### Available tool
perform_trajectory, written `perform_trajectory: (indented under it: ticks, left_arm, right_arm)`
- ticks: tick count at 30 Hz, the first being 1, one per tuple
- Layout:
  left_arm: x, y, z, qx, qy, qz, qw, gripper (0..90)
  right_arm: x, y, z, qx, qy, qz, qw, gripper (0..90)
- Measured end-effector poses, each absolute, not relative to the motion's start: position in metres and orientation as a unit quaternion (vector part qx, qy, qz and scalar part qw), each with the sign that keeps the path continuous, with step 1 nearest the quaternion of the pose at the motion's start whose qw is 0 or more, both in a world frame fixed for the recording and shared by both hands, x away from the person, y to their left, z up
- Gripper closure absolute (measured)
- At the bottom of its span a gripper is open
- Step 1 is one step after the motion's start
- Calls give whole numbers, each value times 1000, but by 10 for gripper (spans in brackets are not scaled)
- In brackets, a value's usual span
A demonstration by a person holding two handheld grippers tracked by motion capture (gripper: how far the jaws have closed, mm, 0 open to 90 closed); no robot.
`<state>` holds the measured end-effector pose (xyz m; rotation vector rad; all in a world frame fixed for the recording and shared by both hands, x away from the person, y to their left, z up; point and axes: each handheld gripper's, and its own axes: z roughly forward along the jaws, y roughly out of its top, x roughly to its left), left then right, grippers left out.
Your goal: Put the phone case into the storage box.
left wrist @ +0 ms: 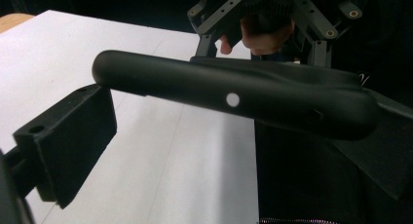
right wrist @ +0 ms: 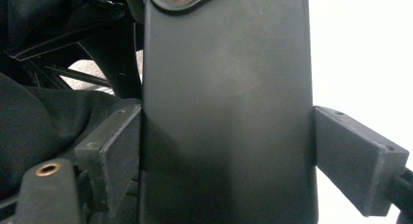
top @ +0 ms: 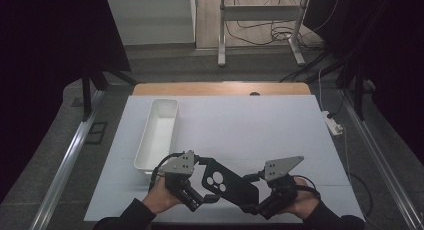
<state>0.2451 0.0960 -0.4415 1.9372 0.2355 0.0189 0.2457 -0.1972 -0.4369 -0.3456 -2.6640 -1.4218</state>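
Note:
A black phone case (top: 226, 183) with a camera cut-out hangs above the white mat near the table's front edge, between the two grippers. My right gripper (top: 251, 189) is shut on it: in the right gripper view both pads press the case's (right wrist: 224, 102) long sides. My left gripper (top: 201, 195) sits at the case's camera end. In the left gripper view the case (left wrist: 234, 92) crosses edge-on above my left finger (left wrist: 65, 146), whose inner face is bare; the other finger is hidden behind the case. The right gripper and its hand (left wrist: 265, 36) show beyond it.
A long white tray (top: 159, 132) stands empty on the left part of the white mat (top: 250, 125). The wooden table edge (top: 220, 88) runs along the far side. A power strip (top: 334, 124) and cables lie on the floor at the right.

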Motion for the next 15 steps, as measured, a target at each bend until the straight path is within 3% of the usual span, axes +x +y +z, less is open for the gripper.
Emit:
perform_trajectory:
  ticks: [15]
  left_arm:
    - [243, 93, -441, 815, 69, -8, 575, 0]
  right_arm:
    - [244, -193, -438, -98, -875, -470, 63, 143]
